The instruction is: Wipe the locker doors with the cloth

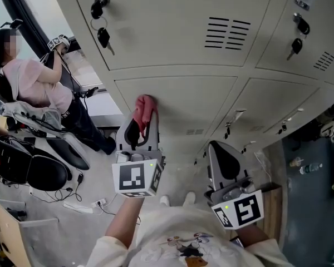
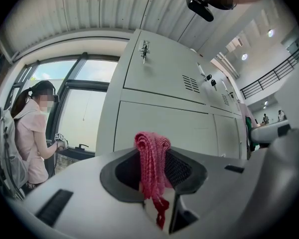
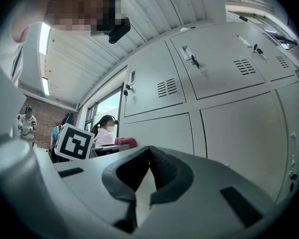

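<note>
The lockers (image 1: 172, 32) are all closed, so nothing inside them shows. Keys (image 1: 104, 38) hang from the lock of an upper door. The left hand-held gripper (image 1: 143, 118) is pinching the pink cloth (image 1: 146, 108). The cloth is folded over the jaw tips, with its long axis running along the jaws and a loose end trailing back between them. The cloth points at the lower door (image 1: 183, 102), near that door's top left corner. Whether it touches the metal cannot be told. The right hand-held gripper (image 1: 216, 148) is held lower, to the right and apart from the cloth. Its jaws are pressed together at the tips with nothing between them, and they face the lower doors.
</note>
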